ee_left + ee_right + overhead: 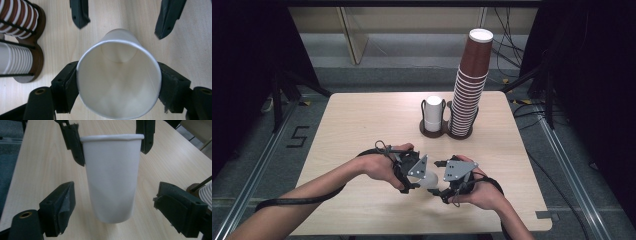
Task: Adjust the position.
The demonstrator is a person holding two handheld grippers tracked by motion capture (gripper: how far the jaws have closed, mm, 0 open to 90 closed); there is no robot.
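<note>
A white paper cup (428,180) lies on its side between my two grippers, just above the wooden table (362,125) near its front edge. My left gripper (421,176) is shut on the cup's rim; in the left gripper view its pads (66,85) press both sides of the open mouth of the cup (118,82). My right gripper (441,179) faces it from the other side. In the right gripper view its fingers (60,205) stand either side of the cup (112,177) with a gap on each side, so it is open.
A brown two-ring holder (447,132) stands at the table's far middle. It carries a short stack of white cups (433,114) and a tall leaning stack of brown cups (469,85). Dark curtains and cables flank the table.
</note>
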